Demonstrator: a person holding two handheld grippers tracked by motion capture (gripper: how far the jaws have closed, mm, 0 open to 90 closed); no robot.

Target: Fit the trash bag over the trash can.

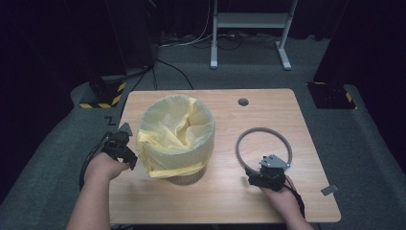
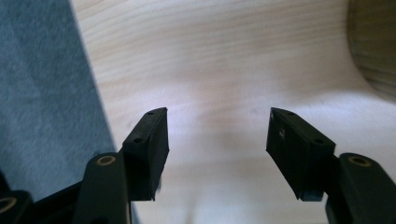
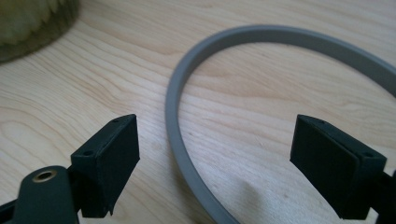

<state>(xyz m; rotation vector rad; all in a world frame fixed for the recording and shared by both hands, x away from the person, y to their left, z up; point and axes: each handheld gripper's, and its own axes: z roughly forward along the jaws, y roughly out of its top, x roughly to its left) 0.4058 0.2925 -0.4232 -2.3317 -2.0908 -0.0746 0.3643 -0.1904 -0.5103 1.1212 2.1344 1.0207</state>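
Observation:
A round bin (image 1: 177,139) lined with a yellow bag (image 1: 184,122) stands on the left half of the wooden table (image 1: 225,201). To its right a grey ring (image 1: 238,147) lies flat. My left gripper (image 1: 123,146) is low beside the bin's left side, near the table's left edge. In the left gripper view it (image 2: 217,133) is open over bare wood, and the bin's base (image 2: 373,46) sits at the upper right. My right gripper (image 1: 263,176) is at the ring's near rim. It (image 3: 219,140) is open astride the rim (image 3: 173,116), with the pads apart from it.
A small round grommet (image 1: 243,101) is set in the table's far edge. A small grey tab (image 1: 329,189) lies at the table's right edge. Grey carpet (image 2: 42,93) surrounds the table, with a white desk frame (image 1: 249,28) and dark stands beyond.

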